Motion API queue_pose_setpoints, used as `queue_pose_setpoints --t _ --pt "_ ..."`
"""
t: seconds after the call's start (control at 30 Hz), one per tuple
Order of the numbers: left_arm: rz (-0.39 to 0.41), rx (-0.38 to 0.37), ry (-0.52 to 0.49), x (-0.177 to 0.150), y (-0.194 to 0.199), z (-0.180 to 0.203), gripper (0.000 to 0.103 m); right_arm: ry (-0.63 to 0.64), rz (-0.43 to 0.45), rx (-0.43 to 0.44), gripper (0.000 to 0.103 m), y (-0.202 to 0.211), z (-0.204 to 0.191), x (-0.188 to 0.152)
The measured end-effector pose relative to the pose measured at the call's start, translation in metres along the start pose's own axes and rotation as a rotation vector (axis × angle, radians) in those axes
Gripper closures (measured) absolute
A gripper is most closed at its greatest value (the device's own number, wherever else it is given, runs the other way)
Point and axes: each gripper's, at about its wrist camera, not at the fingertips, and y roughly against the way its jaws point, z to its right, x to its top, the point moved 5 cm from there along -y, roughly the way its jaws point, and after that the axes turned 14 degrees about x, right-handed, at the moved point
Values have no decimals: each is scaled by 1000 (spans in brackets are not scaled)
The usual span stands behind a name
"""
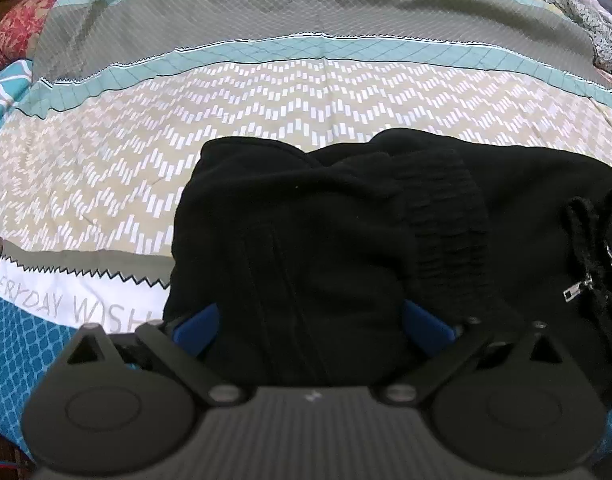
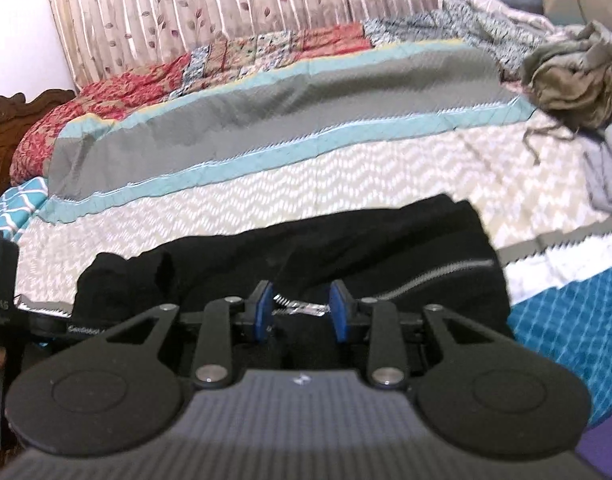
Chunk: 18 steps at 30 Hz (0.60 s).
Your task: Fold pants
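Black pants (image 1: 346, 240) lie bunched and partly folded on the patterned bedspread (image 1: 185, 152). Their ribbed waistband, drawstring and a silver zip pull (image 1: 574, 290) show at the right. My left gripper (image 1: 310, 320) is open, its blue pads wide apart with a thick fold of the pants lying between them. In the right wrist view the pants (image 2: 386, 248) stretch across the bed with a silver zip (image 2: 438, 276) showing. My right gripper (image 2: 301, 308) hovers over the near edge, pads apart and gripping nothing. The other gripper's body (image 2: 1, 280) shows at the far left.
A heap of olive and grey clothes (image 2: 578, 76) lies at the bed's right side. A red patterned quilt (image 2: 105, 104) and a leaf-print curtain (image 2: 225, 8) are at the back. A carved wooden bed frame (image 2: 9, 120) stands at the left.
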Motion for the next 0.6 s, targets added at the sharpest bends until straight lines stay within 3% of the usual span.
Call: queue_pose_setpoints --t 0.17,0.3,0.33,0.4,0.5,0.6 --pt "11 22 -12 -1 1 2 1 -46 -46 -1 68 -13 11 -14" --pt "21 58 -31 1 5 6 1 -159 -196 118 67 -43 13 -49" --pt "25 66 -43 3 7 8 2 -137 -181 113 67 -44 13 -52" --pt "36 60 -64 10 15 10 16 -149 -164 136 68 -37 14 -45" --pt "93 38 -59 28 38 11 27 -223 -10 193 67 -3 33 -27" --pt "160 -26 -35 51 67 17 27 -220 148 122 66 36 57 -17"
